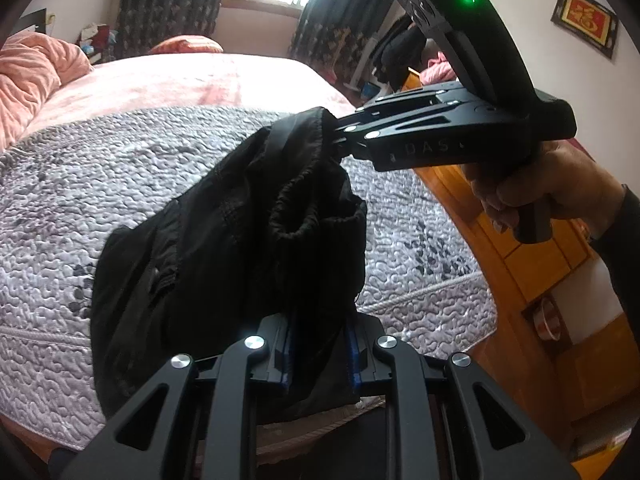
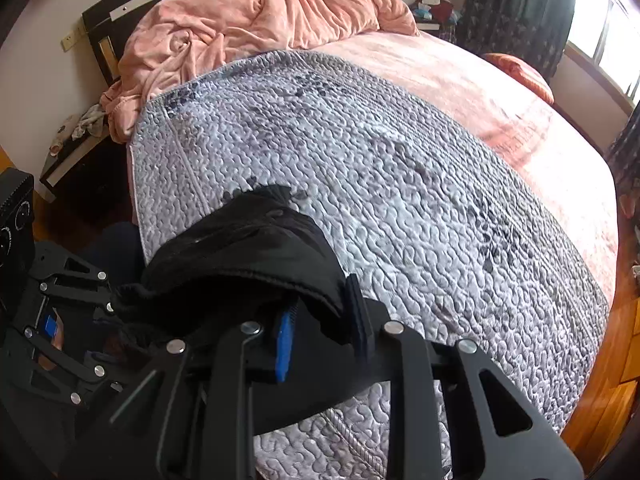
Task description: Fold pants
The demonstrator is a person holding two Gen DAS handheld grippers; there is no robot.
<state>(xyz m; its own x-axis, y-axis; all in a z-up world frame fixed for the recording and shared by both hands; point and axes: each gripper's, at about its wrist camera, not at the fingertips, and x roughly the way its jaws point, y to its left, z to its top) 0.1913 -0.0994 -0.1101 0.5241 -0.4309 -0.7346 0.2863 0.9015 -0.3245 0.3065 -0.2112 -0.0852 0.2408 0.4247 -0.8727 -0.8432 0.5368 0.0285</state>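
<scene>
Hanging bunched between two grips: pants (image 1: 224, 232), black, elastic waistband uppermost, held in the air over the near part of the bed (image 1: 120, 80).
Left hand-held gripper (image 1: 320, 354): pinching a fold of the cloth between its blue pads.
Right hand-held gripper (image 1: 334, 136): pinching the waistband's far edge; a person's hand (image 1: 516, 192) on its handle.
Surface below: grey quilt (image 2: 400, 184), flat; pink duvet (image 2: 248, 28) heaped at the far end.
Handling advice, as judgement: draw both grips apart so the waistband pulls taut, lower evenly onto the quilt, and let the legs land straight before any fold.
</scene>
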